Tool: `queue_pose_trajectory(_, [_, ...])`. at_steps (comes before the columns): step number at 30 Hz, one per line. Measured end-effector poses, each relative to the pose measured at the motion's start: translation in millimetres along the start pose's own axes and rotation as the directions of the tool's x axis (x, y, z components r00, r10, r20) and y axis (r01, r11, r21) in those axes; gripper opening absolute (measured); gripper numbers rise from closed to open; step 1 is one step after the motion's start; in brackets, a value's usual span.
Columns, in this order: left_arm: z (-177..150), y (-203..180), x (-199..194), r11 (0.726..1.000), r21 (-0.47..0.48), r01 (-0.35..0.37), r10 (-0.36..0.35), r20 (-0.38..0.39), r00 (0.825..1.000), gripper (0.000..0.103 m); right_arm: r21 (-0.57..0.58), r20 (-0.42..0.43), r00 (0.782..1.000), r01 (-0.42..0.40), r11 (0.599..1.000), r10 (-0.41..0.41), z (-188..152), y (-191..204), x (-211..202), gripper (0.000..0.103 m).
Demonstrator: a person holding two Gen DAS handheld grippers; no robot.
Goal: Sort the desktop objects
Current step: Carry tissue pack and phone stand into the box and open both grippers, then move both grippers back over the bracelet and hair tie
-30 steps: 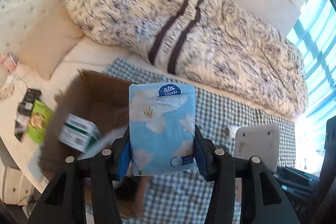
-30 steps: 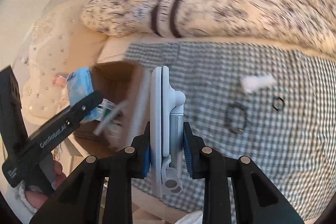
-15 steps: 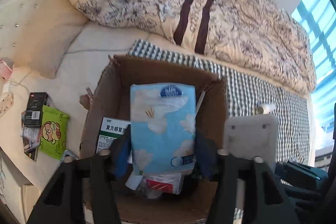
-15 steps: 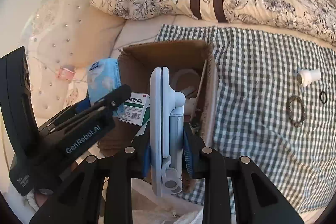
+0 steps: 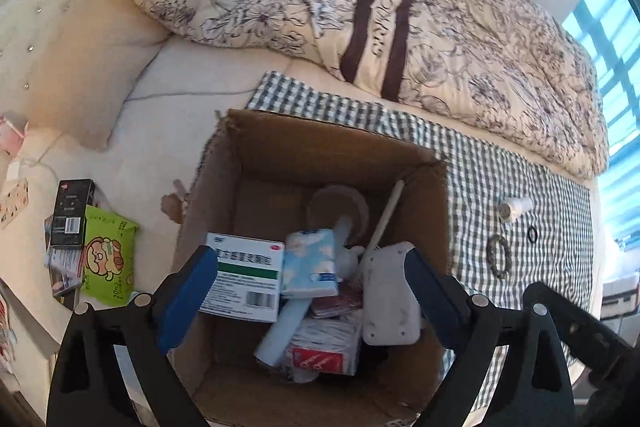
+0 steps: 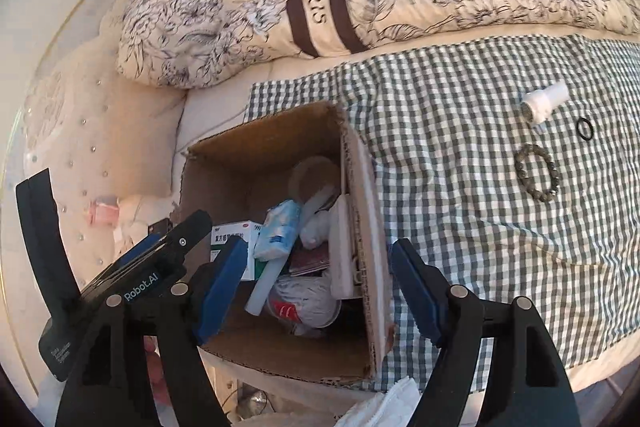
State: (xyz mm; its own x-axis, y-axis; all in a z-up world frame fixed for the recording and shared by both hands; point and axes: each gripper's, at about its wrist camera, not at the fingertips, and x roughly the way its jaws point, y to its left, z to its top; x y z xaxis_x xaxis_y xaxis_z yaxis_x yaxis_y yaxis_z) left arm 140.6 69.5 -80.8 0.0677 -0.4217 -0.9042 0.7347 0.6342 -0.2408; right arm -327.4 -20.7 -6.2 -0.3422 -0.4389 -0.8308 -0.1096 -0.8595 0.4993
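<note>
We held both grippers spread wide and empty over the cardboard box (image 5: 332, 155): the left gripper (image 5: 308, 291) hung above its middle, the right gripper (image 6: 320, 283) above its right wall. Inside lay the blue tissue pack (image 5: 310, 263), the green-and-white medicine box (image 5: 244, 277), a white phone stand (image 5: 390, 301) and a red-printed packet (image 5: 320, 347), so by our reckoning most of the sorting was done. Left out on the checked cloth (image 6: 460, 187), well apart from the box, were a small white bottle (image 6: 544, 102), a beaded bracelet (image 6: 536, 173) and a black ring (image 6: 585, 128). We judged these three the remaining work.
</note>
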Motion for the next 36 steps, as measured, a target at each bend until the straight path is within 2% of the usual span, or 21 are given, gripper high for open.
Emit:
queue_pose_trajectory(5, [-6,-31,-14,0.999,0.027,0.043,-0.043,0.0,0.999,0.097,0.015,0.039,0.998,0.042,0.999,-0.042,1,-21,-35,0.074])
queue_pose_trajectory(9, [-9,-66,-28,0.996,0.046,0.078,-0.079,0.023,0.997,0.099,0.03,0.102,0.991,0.08,0.996,-0.083,9,-49,-74,0.075])
queue_pose_trajectory(11, [-10,-85,-33,0.995,0.047,0.083,-0.084,0.036,0.996,0.1,0.041,0.13,0.987,0.091,0.995,-0.095,12,-65,-90,0.075])
queue_pose_trajectory(19, [-27,-169,-43,0.997,0.056,0.06,-0.063,0.052,0.997,0.103,0.041,0.154,0.981,0.11,0.993,-0.115,22,-147,-144,0.078])
queue_pose_trajectory(27, [-57,-249,-26,0.996,0.08,0.047,-0.049,0.022,0.999,0.103,0.081,0.12,0.982,0.134,0.988,-0.144,22,-247,-168,0.079])
queue_pose_trajectory(32, [-71,-279,-11,0.997,0.077,0.027,-0.028,0.012,1.0,0.103,0.088,0.1,0.982,0.154,0.984,-0.163,24,-294,-174,0.079])
queue_pose_trajectory(36, [-80,-293,6,0.996,0.091,0.002,-0.001,-0.006,1.0,0.103,0.057,0.097,0.982,0.159,0.986,-0.164,26,-315,-170,0.079])
